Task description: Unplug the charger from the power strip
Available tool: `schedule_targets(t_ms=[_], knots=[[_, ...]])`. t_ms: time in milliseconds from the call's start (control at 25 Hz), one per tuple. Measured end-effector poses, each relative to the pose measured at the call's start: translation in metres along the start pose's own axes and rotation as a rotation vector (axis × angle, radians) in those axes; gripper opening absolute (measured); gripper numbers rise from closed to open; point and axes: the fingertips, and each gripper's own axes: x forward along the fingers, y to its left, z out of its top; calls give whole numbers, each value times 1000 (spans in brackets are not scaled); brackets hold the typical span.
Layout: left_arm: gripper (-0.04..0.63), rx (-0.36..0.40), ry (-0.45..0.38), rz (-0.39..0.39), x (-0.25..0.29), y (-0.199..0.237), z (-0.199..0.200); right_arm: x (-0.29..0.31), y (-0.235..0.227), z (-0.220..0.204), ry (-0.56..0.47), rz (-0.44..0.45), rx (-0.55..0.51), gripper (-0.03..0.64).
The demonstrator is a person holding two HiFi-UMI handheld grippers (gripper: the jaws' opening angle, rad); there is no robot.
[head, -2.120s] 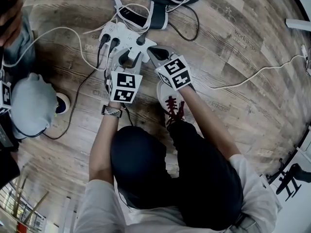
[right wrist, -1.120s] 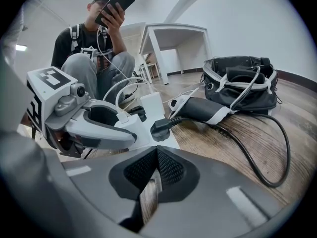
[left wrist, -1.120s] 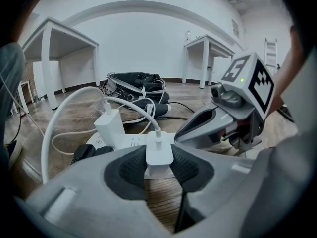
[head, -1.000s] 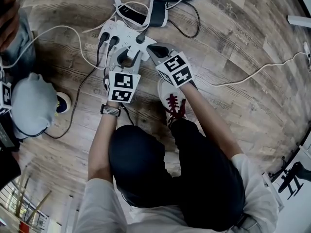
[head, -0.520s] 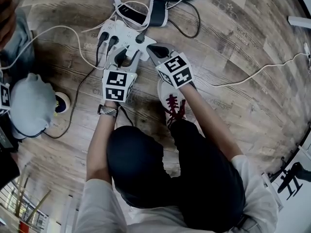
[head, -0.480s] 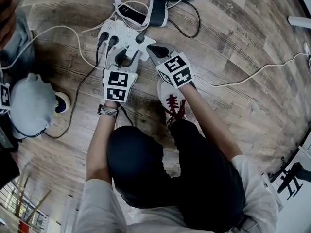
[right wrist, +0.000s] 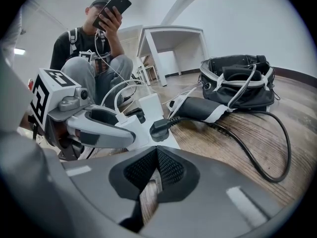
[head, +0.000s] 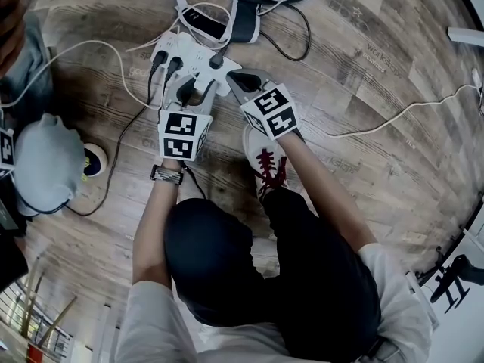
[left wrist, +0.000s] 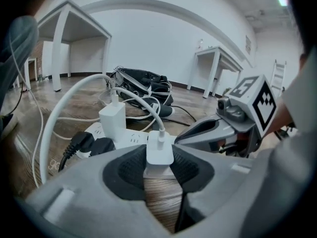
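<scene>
**Left jaws grip the charger on the strip; right jaws closed beside them**

The wooden floor (head: pixel 363 66) carries everything. A second person (right wrist: pixel 74 48) sits beyond the left gripper with a phone raised. A black bag (right wrist: pixel 237 83) lies well ahead of both sets of jaws, its straps loose. Between the bag and the jaws the white strip (head: pixel 193 50) lies flat on the floor, its near end right at the jaw tips.

The left gripper (left wrist: pixel 159 158) points down at that near end. Its jaws stand about half apart, and their black pads press on either side of the white charger (left wrist: pixel 159 148). The charger stands upright between them with its foot on the strip, no prongs showing; its white cable (left wrist: pixel 153 112) rises from the top and curves away to the left.

The right gripper (right wrist: pixel 156 152) lies just right of the left jaws, angled down at the same end of the strip. Its jaws are closed, the pads meeting at the tips with nothing between them; whether the tips touch the strip cannot be told.

Just beyond the left jaws and a little left, a second charger (left wrist: pixel 113 117) stands in the strip. Left of those jaws two black plugs (left wrist: pixel 88 144) sit side by side in it. Straight ahead of the right jaws a third plug (right wrist: pixel 159 129), also black, sits in the strip, its lead running off toward the bag.
</scene>
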Motion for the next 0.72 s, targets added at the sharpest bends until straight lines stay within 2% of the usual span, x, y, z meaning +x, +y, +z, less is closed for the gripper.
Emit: schedule_targets(t_ms=[80, 160, 520, 600, 720], knots=[[144, -38, -11, -10, 0, 0, 0, 0, 0, 0, -4, 1, 3, 2], [144, -40, -12, -9, -1, 0, 0, 0, 1, 0, -6, 4, 6, 2], [140, 139, 18, 50, 1, -2, 6, -1, 0, 0, -7, 7, 10, 2], [140, 130, 20, 49, 1, -2, 5, -1, 0, 0, -5, 8, 0, 2], [140, 55, 14, 32, 1, 0, 2, 0, 0, 0, -4, 10, -11, 2]])
